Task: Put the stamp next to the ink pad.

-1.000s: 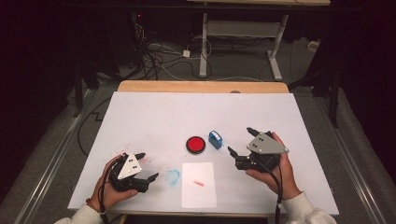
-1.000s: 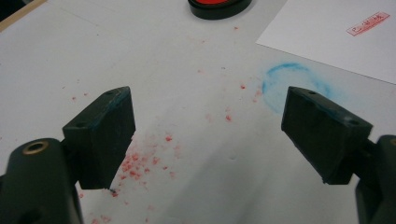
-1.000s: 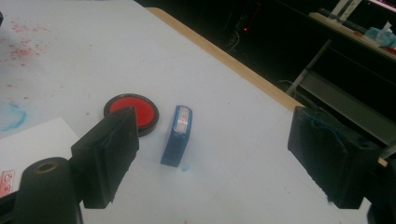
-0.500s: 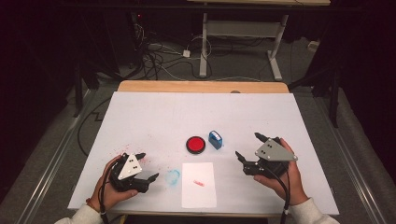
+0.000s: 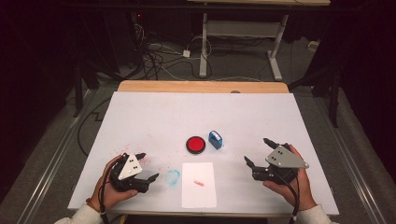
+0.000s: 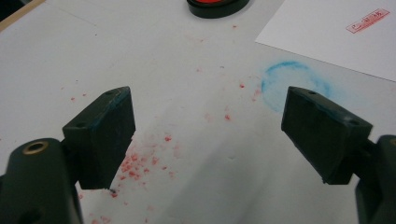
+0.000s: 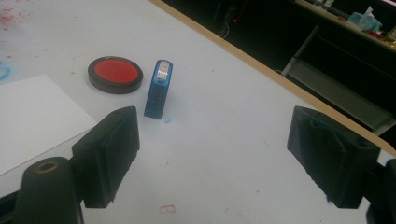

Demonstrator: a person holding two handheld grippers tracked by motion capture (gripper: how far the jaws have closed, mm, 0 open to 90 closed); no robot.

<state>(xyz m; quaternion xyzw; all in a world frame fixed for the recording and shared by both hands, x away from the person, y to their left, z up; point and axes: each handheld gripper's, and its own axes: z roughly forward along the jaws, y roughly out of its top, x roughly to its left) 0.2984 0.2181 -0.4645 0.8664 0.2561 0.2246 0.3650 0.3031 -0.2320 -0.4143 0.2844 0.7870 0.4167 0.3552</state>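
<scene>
A round red ink pad point(image 5: 195, 144) lies mid-table with a small blue stamp point(image 5: 215, 139) standing just to its right. In front of them lies a white sheet of paper point(image 5: 198, 196) that bears one red stamp mark point(image 5: 199, 183). My left gripper point(image 5: 148, 166) rests open at the near left, beside a blue ring smudge point(image 5: 172, 177). My right gripper point(image 5: 256, 150) is open at the near right, some way from the stamp. The right gripper view has the stamp point(image 7: 159, 88) and the pad point(image 7: 115, 73) ahead of the empty jaws. Nothing is held.
Red ink specks point(image 6: 135, 163) dot the white table cover point(image 5: 154, 116) near my left gripper. A wooden strip point(image 5: 201, 87) runs along the table's far edge. Beyond it are cables and a desk frame on the floor.
My right gripper has drawn back to the right and toward the near edge, away from the blue stamp. The left gripper has stayed put.
</scene>
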